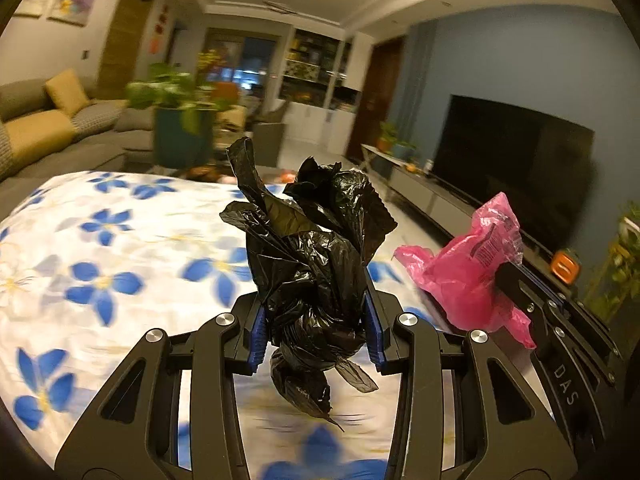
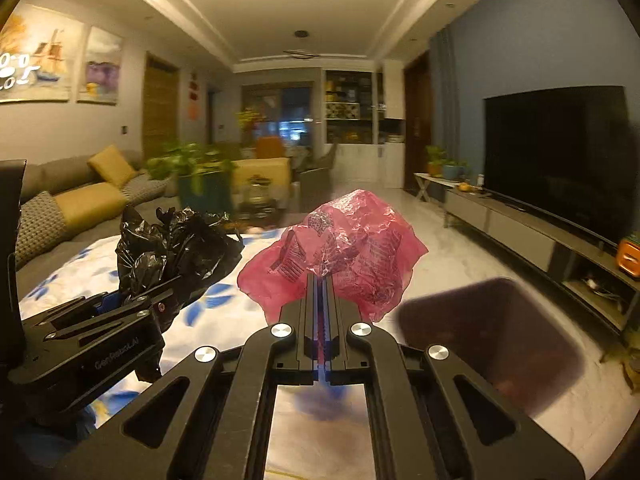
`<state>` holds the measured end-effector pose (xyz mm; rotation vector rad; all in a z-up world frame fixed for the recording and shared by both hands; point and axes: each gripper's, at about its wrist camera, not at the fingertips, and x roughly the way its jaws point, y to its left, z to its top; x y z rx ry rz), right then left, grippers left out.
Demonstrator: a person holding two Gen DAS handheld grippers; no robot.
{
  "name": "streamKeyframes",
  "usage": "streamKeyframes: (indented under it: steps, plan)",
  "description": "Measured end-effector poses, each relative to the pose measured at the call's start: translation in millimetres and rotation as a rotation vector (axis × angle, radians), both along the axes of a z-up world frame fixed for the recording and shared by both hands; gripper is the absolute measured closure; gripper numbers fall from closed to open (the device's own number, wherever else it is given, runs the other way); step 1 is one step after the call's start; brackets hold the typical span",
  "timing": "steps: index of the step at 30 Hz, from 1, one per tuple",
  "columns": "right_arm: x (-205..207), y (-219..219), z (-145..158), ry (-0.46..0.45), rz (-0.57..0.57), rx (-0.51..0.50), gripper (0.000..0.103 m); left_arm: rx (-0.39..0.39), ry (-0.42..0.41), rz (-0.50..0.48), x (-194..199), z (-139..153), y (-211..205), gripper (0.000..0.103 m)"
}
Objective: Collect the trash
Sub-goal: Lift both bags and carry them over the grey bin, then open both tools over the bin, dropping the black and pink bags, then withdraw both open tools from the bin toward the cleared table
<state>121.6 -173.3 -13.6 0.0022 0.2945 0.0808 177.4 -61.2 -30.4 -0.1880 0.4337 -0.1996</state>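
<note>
Left gripper (image 1: 316, 332) clamped on crumpled black bag (image 1: 312, 248) above floral cloth (image 1: 100, 248). Right gripper (image 2: 320, 280) pinches pink bag (image 2: 340, 248). Dark bin (image 2: 492, 344) below right: centre over opening before release.

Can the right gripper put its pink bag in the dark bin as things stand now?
Probably yes. The right gripper, jaws shut on the pink bag, is just left of the dark bin, whose mouth looks open, with nothing between them. The left gripper is off to the other side.
</note>
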Motion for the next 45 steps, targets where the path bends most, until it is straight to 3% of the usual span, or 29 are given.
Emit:
streamKeyframes:
  steps: [9,19,23,26,30,36,40,45]
  plan:
    - [-4,-83,-4,-0.016,-0.188,0.042,0.101,0.001,-0.013,-0.166,16,-4,-73,0.065]
    - [2,-126,-13,-0.029,-0.285,0.061,0.1,-0.05,-0.028,-0.342,47,-11,-129,0.063]
    - [6,-139,-18,-0.025,-0.307,0.086,0.088,-0.074,-0.019,-0.406,56,-17,-135,0.057]
    - [5,-148,-22,-0.016,-0.319,0.115,0.076,-0.069,-0.021,-0.428,55,-22,-140,0.044]
    - [1,-154,-25,-0.011,-0.345,0.133,0.074,-0.08,-0.014,-0.424,64,-25,-133,0.036]
    - [-9,-148,-25,-0.005,-0.35,0.123,0.052,-0.093,-0.013,-0.361,50,-21,-113,0.024]
    - [-18,-141,-26,0.007,-0.347,0.112,0.034,-0.035,-0.028,-0.267,32,-17,-97,0.016]
    - [-33,-123,-26,0.03,-0.327,0.099,0.019,0.026,-0.05,-0.159,6,-13,-72,0.01]
